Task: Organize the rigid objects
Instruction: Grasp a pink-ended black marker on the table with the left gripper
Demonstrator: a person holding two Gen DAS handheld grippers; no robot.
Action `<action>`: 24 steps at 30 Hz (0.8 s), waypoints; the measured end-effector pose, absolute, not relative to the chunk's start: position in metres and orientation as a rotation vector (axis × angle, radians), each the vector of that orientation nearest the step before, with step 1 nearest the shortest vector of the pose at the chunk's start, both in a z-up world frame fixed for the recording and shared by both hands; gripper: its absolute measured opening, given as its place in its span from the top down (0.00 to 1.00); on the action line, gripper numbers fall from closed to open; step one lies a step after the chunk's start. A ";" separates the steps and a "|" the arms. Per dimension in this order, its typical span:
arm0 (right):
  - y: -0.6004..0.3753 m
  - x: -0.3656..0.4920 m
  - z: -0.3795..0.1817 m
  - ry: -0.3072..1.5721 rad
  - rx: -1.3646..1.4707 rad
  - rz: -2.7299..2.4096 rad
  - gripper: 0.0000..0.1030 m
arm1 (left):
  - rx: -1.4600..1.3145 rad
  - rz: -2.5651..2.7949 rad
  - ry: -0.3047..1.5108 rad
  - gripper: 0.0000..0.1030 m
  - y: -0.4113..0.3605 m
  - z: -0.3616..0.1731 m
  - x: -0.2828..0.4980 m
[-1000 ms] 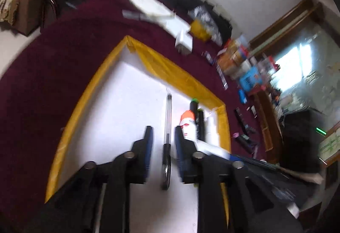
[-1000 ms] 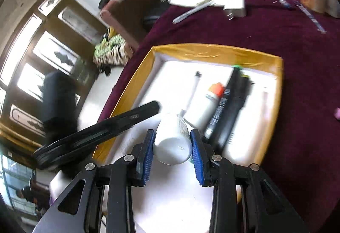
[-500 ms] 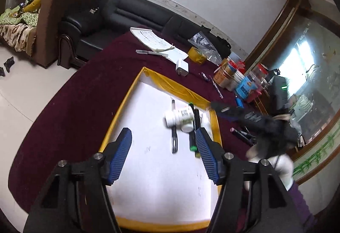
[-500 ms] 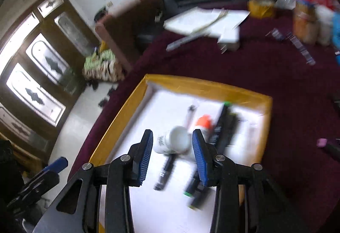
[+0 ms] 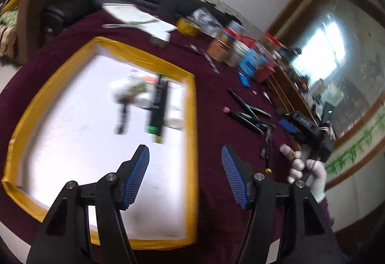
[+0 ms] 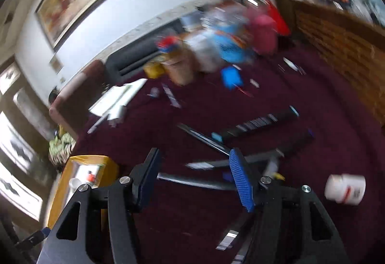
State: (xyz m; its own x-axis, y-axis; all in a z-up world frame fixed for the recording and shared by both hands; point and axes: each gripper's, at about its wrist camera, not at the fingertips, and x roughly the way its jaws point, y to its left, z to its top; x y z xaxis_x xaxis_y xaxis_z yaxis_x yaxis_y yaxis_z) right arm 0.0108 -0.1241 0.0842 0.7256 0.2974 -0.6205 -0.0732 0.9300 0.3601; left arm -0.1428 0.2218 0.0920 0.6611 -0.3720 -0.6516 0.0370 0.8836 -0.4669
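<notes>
A yellow-rimmed white tray (image 5: 191,105) lies on the maroon cloth. In it lie a white bottle with an orange cap (image 5: 134,90), a pen (image 5: 122,117) and black markers (image 5: 157,105), all blurred. My left gripper (image 5: 184,155) hangs open and empty above the tray's right rim. My right gripper (image 6: 194,158) is over the cloth right of the tray, its jaws opening with nothing between them. Several dark pens and markers (image 6: 255,123) lie scattered under and beyond it. A small white bottle (image 6: 345,189) lies to its right.
Jars and boxes (image 5: 231,47) crowd the far side of the table, beside papers (image 5: 134,16) and a tape roll (image 5: 187,25). More pens (image 5: 247,112) lie right of the tray. A gloved hand (image 5: 310,172) holds the right tool. A wooden cabinet (image 6: 344,47) borders the right.
My left gripper let go of the pen, opened wide and drew back to the right. My right gripper released the white bottle into the tray and swung right over the loose pens.
</notes>
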 end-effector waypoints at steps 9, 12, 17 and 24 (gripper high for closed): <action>-0.259 -0.004 0.045 0.666 0.506 0.075 0.48 | -0.281 -0.339 0.901 0.40 0.128 0.094 -0.121; -0.291 -0.006 0.049 0.610 0.528 0.023 0.47 | -0.234 -0.359 0.928 0.40 0.102 0.090 -0.107; -0.324 -0.015 0.031 0.593 0.654 -0.016 0.47 | -0.156 -0.391 0.964 0.40 0.051 0.077 -0.079; -0.336 -0.014 0.018 0.632 0.714 -0.015 0.47 | -0.077 -0.432 0.942 0.41 -0.008 0.061 -0.032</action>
State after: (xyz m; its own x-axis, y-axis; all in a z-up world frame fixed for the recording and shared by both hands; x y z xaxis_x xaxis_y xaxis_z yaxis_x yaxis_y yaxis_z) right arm -0.0137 -0.3358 0.0180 0.8148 0.1962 -0.5456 0.2219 0.7638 0.6061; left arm -0.0317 -0.0083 0.0614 0.5095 -0.3918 -0.7661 0.3254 0.9119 -0.2500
